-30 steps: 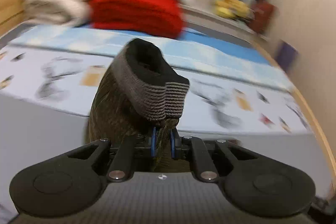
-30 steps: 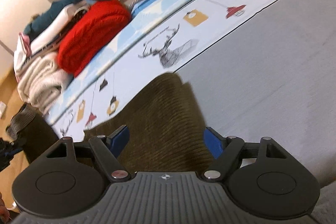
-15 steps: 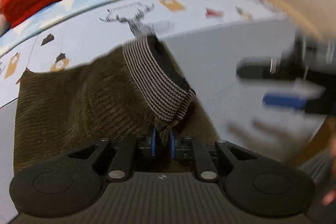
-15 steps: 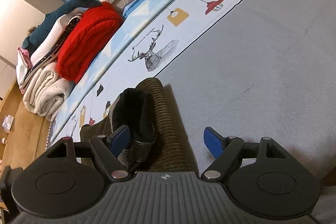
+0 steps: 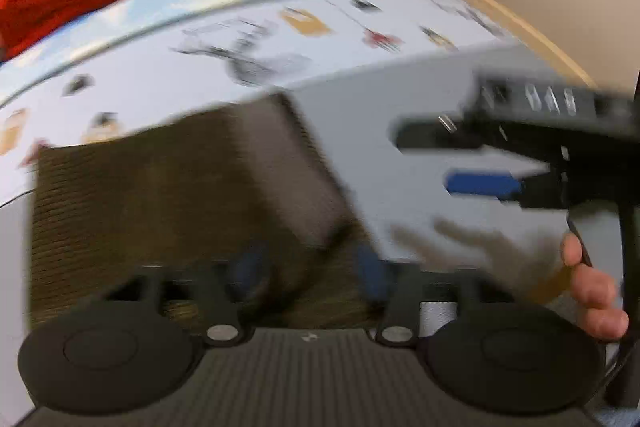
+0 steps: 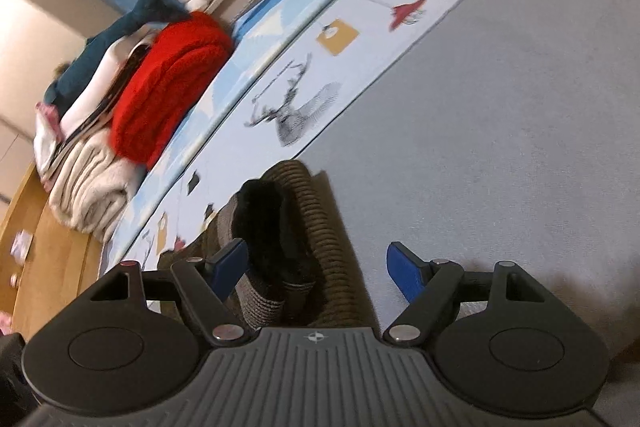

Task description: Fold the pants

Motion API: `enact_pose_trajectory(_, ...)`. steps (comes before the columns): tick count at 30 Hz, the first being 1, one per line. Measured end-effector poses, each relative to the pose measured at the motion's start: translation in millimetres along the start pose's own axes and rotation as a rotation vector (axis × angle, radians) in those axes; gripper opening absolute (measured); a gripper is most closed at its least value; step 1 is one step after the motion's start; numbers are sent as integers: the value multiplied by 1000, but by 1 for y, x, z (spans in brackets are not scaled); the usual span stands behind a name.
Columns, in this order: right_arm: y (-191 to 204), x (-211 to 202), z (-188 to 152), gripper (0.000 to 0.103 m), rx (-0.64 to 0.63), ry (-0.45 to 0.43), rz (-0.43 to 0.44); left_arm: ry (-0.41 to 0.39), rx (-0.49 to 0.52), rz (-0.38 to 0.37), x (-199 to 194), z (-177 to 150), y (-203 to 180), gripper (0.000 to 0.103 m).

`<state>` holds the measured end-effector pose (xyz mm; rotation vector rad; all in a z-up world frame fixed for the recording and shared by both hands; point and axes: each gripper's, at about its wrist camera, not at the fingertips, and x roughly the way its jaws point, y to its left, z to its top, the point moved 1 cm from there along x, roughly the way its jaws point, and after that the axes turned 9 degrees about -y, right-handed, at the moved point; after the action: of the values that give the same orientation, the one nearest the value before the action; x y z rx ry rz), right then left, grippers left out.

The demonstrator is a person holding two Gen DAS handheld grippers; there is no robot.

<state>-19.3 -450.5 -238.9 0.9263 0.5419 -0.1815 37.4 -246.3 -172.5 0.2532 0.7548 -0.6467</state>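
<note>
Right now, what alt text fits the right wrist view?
An open right hand-held gripper hovers over folded brown corduroy pants, striped cuff up, on a grey bed cover. Behind, a red knit tops stacked laundry beside a deer-print sheet.

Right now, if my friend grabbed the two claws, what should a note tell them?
Left claw: its jaws have just been opening, letting go of the striped cuff; open now.
Right claw: open, holding nothing, hovering over the cuff.
The brown corduroy pants lie folded on the grey bed cover, striped cuff on top.
Done: a fold laid over.
Left: probably smoothing, maybe another fold.
</note>
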Motion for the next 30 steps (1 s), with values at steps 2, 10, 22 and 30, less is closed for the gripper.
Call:
enact_pose_trajectory(2,2,16,-2,79,10,80,34,-2,-71,73,-14,2,35,86)
enact_pose_trajectory(10,39,61,-24,79,-19,224,63,44,-558,325,-48,-26,203,87)
enact_pose_trajectory(22,70,72,-34,35,-78,99,-85,174,-641,297,-42,-60,247,87)
enact_pose_trajectory(30,44,47,-30,35,-12,83,-125,161,-595,288,-31,-58,239,87)
